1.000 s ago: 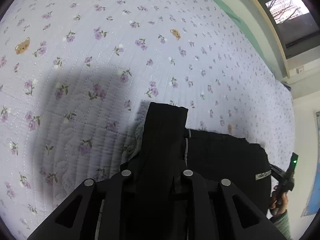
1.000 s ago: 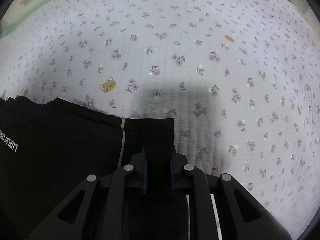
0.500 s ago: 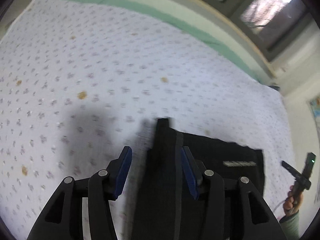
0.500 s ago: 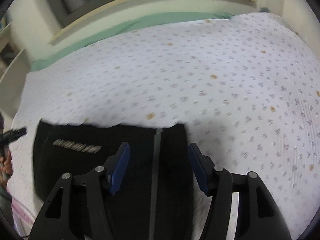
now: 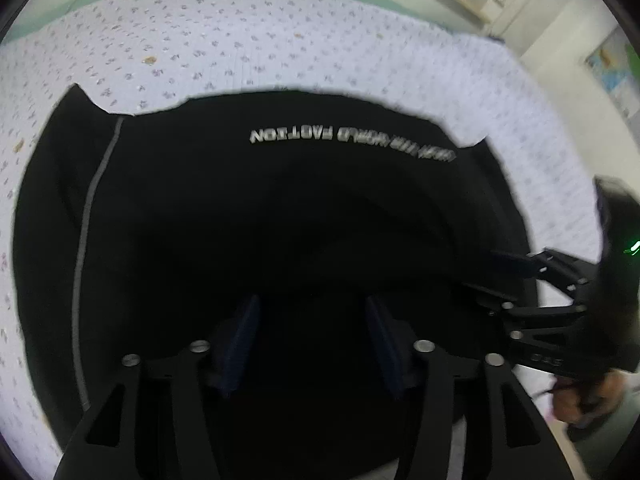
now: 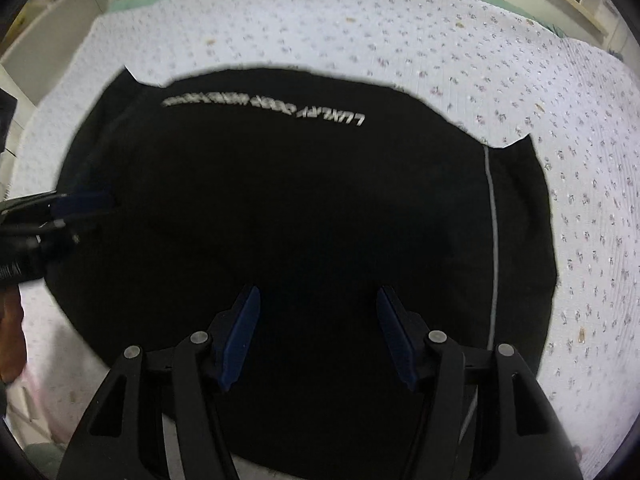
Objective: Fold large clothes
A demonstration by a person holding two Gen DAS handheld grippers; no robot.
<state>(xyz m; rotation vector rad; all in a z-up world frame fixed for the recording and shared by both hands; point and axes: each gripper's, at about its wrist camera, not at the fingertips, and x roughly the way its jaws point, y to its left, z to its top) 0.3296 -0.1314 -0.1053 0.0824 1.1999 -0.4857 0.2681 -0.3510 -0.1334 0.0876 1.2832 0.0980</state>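
Note:
A black garment point(image 5: 280, 200) lies folded flat on the floral bedspread point(image 5: 240, 40), with white lettering near its far edge and a grey stripe down one side. My left gripper point(image 5: 312, 304) hovers over the garment; its jaws are opening and no cloth is between the blue pads. In the right wrist view the same garment point(image 6: 320, 184) fills the middle of the bedspread point(image 6: 440, 40). My right gripper point(image 6: 318, 292) hangs above it, open and empty. Each gripper appears in the other's view: the right gripper point(image 5: 492, 276) at the garment's right edge, the left gripper point(image 6: 76, 212) at its left edge.
A hand point(image 5: 576, 400) holds the right gripper's handle at the bed's side. A green sheet edge and a wooden sill run along the far side of the bed. White shelving point(image 6: 48, 28) stands beyond the bed's left corner, and a poster point(image 5: 612, 68) hangs on the right-hand wall.
Both grippers let go of the black cloth they had pinched, opened, and drew back and up. The whole folded garment now lies flat in view below them.

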